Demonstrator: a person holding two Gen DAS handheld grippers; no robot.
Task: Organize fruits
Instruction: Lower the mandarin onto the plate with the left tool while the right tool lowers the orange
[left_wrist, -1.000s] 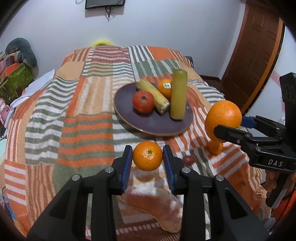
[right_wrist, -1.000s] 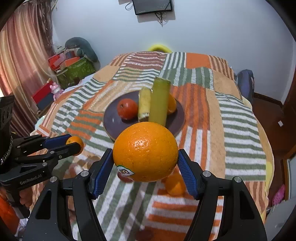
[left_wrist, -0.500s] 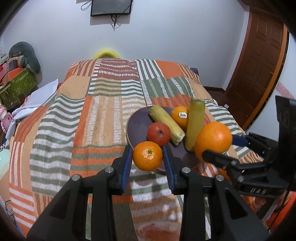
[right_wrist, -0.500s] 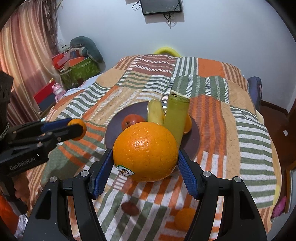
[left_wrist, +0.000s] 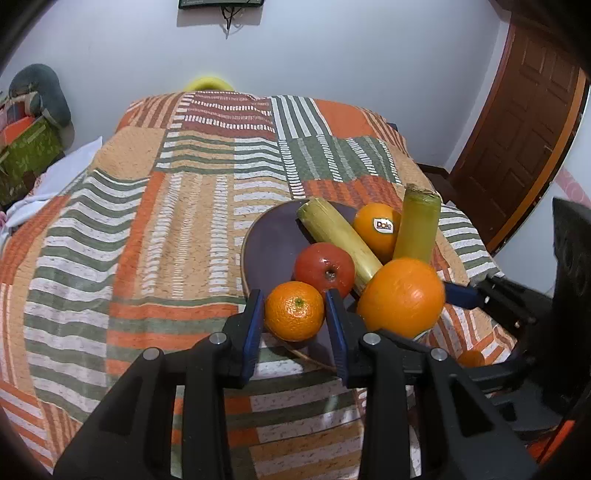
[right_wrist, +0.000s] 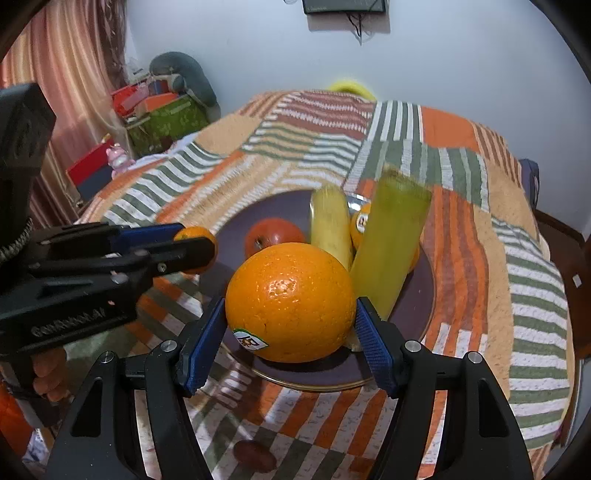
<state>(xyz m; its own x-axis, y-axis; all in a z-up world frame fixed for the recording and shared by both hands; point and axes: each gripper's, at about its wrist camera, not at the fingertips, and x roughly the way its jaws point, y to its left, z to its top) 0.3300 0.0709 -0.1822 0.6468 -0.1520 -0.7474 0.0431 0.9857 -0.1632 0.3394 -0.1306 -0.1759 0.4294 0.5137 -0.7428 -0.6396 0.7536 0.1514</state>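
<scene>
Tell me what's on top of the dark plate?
On the plate lie a red apple, a corn cob, a stickered orange and a yellow-green stalk. The large orange covers the plate's near part.

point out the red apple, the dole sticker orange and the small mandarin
red apple (left_wrist: 324, 266), left wrist view, middle of its skin
Dole sticker orange (left_wrist: 373, 236), left wrist view, peel beside the sticker
small mandarin (left_wrist: 294, 311), left wrist view, centre of its peel

Home bedroom: bed under a striped patchwork quilt (left_wrist: 177, 206) at centre, panelled wooden door (left_wrist: 517, 140) at right, curtain (right_wrist: 62, 85) at upper left.
</scene>
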